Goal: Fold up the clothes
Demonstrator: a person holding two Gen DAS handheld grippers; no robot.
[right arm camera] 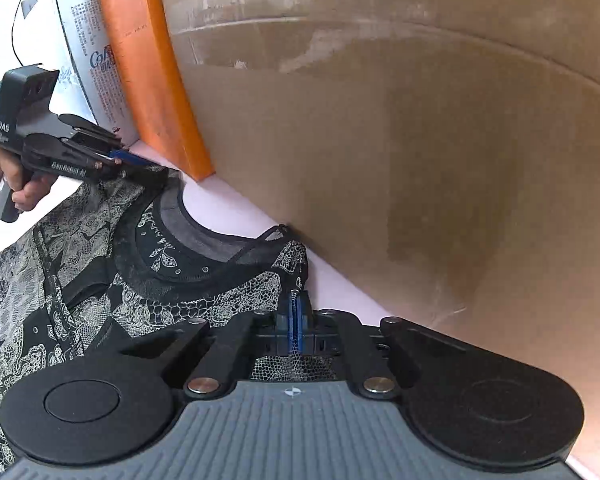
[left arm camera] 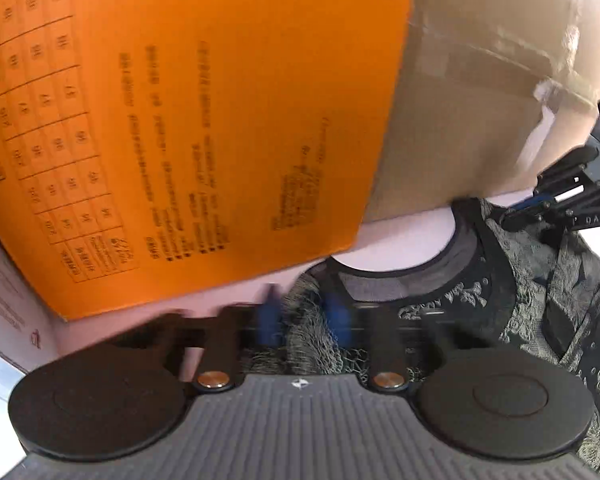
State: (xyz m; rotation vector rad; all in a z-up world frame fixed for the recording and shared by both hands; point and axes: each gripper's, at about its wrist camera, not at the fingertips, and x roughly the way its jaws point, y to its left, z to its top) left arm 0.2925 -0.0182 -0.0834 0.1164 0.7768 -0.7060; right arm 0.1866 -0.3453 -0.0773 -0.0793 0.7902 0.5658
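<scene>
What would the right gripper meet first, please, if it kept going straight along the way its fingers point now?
The right gripper, shut on the lace top's shoulder, points at the brown cardboard box. Past the pinched fabric comes a narrow strip of pale table, then probably the box's lower wall, though depth is unclear.

1 top (right arm camera: 100,264), 3 boxes (right arm camera: 380,160), 2 tongs (right arm camera: 296,320).

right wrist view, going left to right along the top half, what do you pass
hand holding the left gripper → white printed box → orange box → brown cardboard box
</scene>
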